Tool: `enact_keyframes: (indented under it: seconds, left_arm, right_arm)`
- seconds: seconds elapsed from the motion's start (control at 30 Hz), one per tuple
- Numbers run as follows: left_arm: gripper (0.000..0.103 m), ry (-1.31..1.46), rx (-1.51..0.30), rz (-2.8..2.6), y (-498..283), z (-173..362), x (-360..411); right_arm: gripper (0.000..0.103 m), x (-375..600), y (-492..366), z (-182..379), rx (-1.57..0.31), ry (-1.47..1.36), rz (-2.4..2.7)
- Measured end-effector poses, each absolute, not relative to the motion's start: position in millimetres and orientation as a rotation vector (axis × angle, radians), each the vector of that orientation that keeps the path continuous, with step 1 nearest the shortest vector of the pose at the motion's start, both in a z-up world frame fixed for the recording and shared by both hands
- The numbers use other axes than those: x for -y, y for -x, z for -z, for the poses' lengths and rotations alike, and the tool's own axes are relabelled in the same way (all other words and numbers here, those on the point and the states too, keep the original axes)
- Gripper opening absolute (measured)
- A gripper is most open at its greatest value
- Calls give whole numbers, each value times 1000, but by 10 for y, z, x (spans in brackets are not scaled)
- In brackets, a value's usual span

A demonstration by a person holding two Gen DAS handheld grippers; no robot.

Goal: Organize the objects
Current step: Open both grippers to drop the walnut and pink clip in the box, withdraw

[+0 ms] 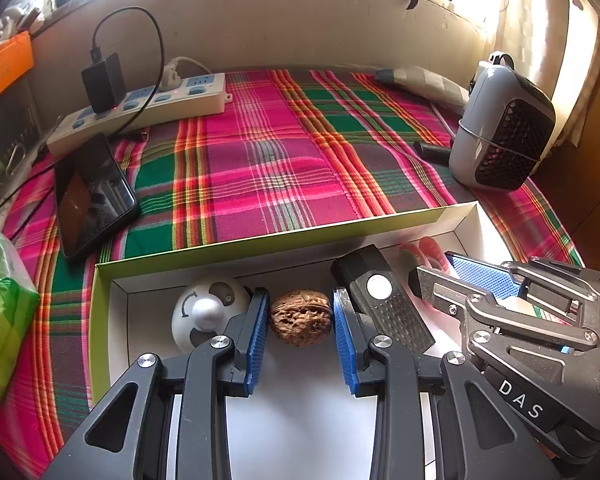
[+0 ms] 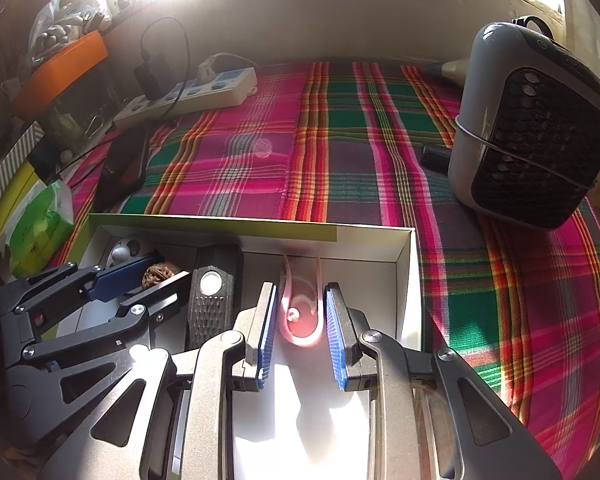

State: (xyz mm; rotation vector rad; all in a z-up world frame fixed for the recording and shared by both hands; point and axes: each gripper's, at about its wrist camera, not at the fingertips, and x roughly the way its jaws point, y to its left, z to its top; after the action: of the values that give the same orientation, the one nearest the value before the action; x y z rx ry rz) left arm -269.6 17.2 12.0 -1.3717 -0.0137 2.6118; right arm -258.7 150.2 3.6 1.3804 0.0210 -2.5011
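A white-lined box with a yellow-green rim (image 1: 284, 240) (image 2: 220, 226) lies on the plaid cloth. My left gripper (image 1: 300, 300) (image 2: 156, 276) reaches into the box. Its blue pads press both sides of a brown walnut (image 1: 300, 317) (image 2: 160, 272). My right gripper (image 2: 301, 292) (image 1: 448, 268) is to its right in the same box. It is shut on a translucent pink plastic clip (image 2: 300, 316) (image 1: 430, 250). Between the two grippers lies a black device with a round white button (image 1: 384, 304) (image 2: 212, 292). A white round gadget (image 1: 210, 312) (image 2: 122, 254) sits in the box's left corner.
A grey fan heater (image 1: 500, 140) (image 2: 532, 128) stands at the right. A white power strip (image 1: 148, 108) with a black charger lies at the back left. A dark phone (image 1: 92, 196) and a green tissue pack (image 1: 0, 312) lie left of the box.
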Motion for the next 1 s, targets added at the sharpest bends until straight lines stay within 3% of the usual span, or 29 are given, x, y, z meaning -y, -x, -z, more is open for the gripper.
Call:
enact_keyframes:
  seconds: [0.53,0.7,1.0]
  left_arm:
    - [34,1374,12,-2618,2634,-134,-160]
    - [34,1362,21,-2633,2596,-183,-130]
    - [34,1348,18,-2658,2489,-248,-90]
  right_arm:
    - [26,-1540,2571,-52,8,-1380,2513]
    - [35,-1539,2523,-86,9,-1362,2522]
    - [35,-1534,2436,-153,13,-1341,2541]
